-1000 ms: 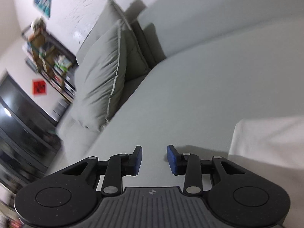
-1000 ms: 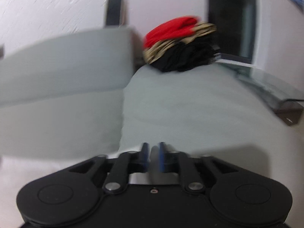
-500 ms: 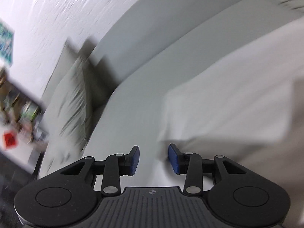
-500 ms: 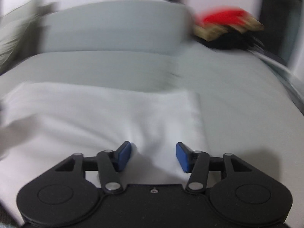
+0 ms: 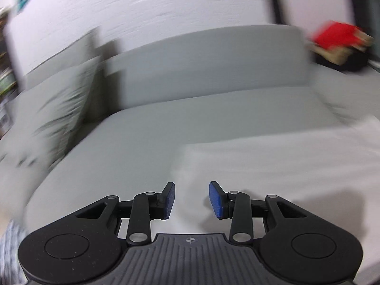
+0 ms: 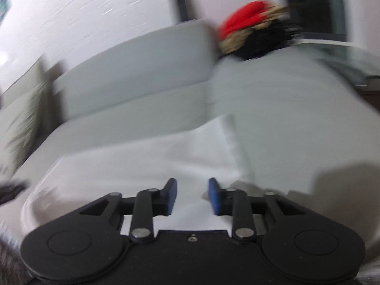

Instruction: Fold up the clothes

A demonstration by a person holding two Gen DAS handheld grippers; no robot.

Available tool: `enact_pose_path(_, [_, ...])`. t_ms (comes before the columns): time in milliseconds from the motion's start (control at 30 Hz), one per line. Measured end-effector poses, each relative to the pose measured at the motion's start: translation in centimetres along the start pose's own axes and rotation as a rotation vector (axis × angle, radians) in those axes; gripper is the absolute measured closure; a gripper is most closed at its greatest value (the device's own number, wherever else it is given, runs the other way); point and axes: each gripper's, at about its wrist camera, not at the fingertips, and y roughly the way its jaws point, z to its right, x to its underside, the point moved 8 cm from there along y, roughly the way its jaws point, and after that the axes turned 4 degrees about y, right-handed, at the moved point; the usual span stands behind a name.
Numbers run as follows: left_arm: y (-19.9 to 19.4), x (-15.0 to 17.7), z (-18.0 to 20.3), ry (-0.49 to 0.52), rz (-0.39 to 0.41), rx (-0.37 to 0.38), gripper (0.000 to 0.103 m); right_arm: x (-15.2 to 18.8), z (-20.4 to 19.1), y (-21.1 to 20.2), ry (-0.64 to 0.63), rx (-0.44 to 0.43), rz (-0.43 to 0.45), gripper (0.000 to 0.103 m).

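Note:
A white garment [image 5: 285, 163] lies spread flat on the grey sofa seat [image 5: 166, 128]. My left gripper [image 5: 192, 200] hangs open just above the garment's near left edge, nothing between its blue pads. In the right wrist view the same white garment [image 6: 152, 163] fills the foreground, its far right corner folded into a ridge. My right gripper [image 6: 192, 196] is open over the garment's near part, holding nothing. Both views are blurred by motion.
A pile of red, tan and black clothes [image 6: 256, 30] sits at the far right end of the sofa [image 6: 273, 109]. Grey cushions [image 5: 61, 104] lean at the left end. A white wall [image 5: 166, 7] stands behind the backrest. A glass table edge [image 6: 351, 57] shows at right.
Both grippers have swung over the white garment. The right gripper went from shut to open, letting the cloth lie flat. The left view turned from the cushions toward the sofa's middle.

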Motion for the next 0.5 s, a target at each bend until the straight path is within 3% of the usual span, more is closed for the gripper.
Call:
enact_pose_path(133, [-0.1,1.0,4.6,0.204,-0.045,0.03,0.069,1.5,-1.2,-0.1,-0.028,-0.061,-0.073,0.08])
enact_pose_path(167, [-0.1,1.2,5.7,0.255,-0.057,0.038,0.078,1.9,-1.6,-0.1,-0.035,-0.077,-0.091,0.08])
enact_pose_path(233, [-0.4,2.0,7.5,0.341,-0.085,0.057,0.084,2.7,-2.2,-0.2,-0.049,-0.107,-0.127,0.08])
enact_pose_path(333, [-2.4,2.5,6.9,0.295,-0.044,0.124,0.084,3.9,-2.8,-0.4,-0.05,-0.152,-0.181,0.08])
enact_pose_path(400, [-3.8,2.4,6.5,0.252,0.004,0.17,0.067,4.9,-1.7,-1.2,0.039,-0.179,-0.21,0.08])
enact_pose_path(433, [-4.5,2.4,6.3,0.231,0.028,0.192,0.067,5.2,-1.4,-1.7,0.075,-0.195,-0.204,0.08])
enact_pose_path(500, [-6.0,2.3,5.8,0.188,0.076,0.238,0.059,4.1,-1.6,-2.8,0.095,-0.236,-0.111,0.077])
